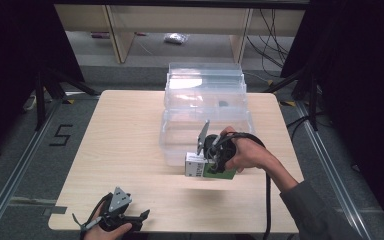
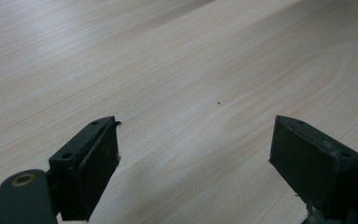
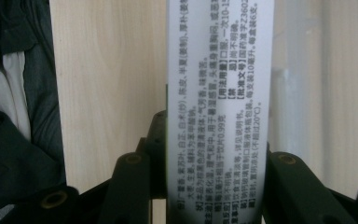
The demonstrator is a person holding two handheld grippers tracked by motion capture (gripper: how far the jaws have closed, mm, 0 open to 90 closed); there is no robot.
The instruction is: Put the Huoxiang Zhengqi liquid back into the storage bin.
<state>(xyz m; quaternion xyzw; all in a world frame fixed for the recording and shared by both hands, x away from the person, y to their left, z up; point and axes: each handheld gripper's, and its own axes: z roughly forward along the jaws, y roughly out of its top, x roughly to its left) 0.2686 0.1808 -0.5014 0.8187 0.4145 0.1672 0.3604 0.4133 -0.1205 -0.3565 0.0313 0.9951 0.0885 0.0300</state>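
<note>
You are working in a lab-style recording booth: a pale wooden surface [image 1: 130, 150] stands on grey floor with a taped number marker [image 1: 61, 135], black curtains [image 1: 10, 60] at both sides, metal floor rails [image 1: 10, 185] and loose cables [image 1: 272, 35] behind.
</note>
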